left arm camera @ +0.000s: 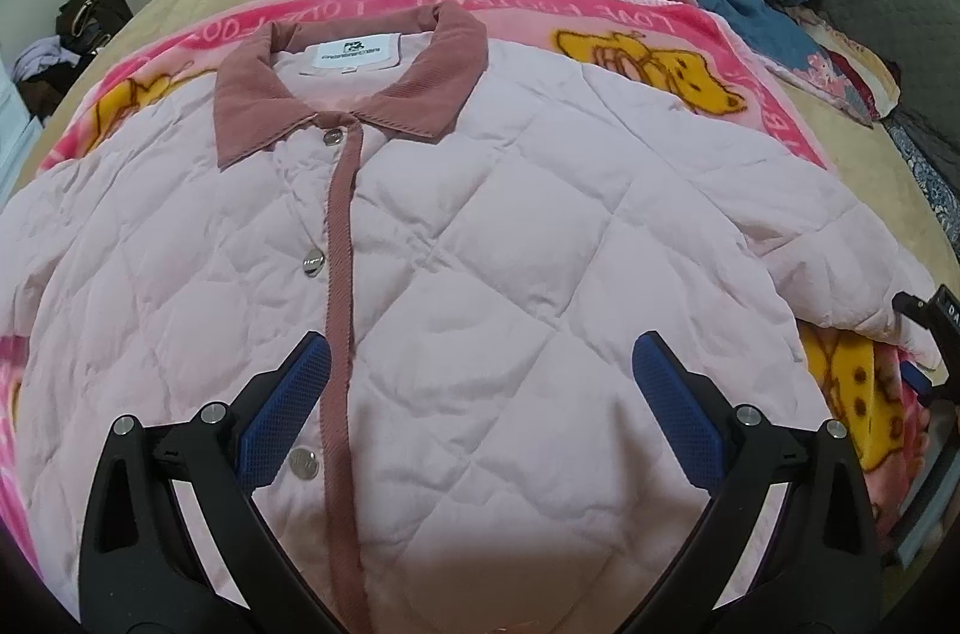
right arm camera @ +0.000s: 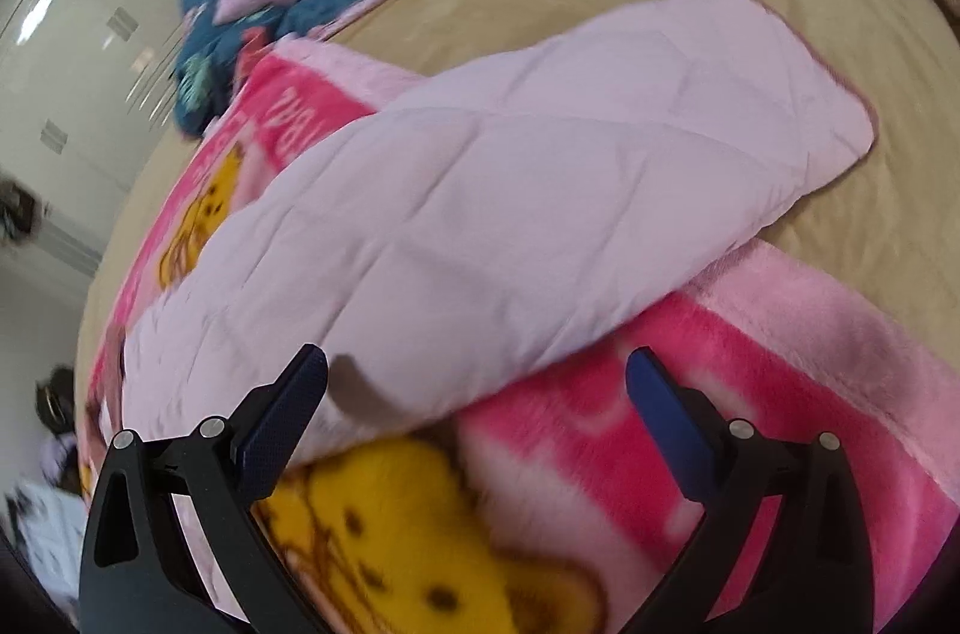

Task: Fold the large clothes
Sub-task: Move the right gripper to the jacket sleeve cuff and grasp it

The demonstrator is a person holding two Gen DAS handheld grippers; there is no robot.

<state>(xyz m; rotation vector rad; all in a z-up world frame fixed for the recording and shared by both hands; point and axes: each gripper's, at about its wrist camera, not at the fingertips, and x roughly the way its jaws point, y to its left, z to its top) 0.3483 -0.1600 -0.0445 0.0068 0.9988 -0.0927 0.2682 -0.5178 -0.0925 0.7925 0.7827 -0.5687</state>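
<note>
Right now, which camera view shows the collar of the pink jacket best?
The left wrist view: the dusty-rose collar lies in full sight, with the white label inside it. The right wrist view shows only a quilted sleeve of the jacket, blurred, and no collar.

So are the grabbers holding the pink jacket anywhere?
No. The left gripper and right gripper are both open, hovering over the quilted jacket, gripping nothing.
</note>
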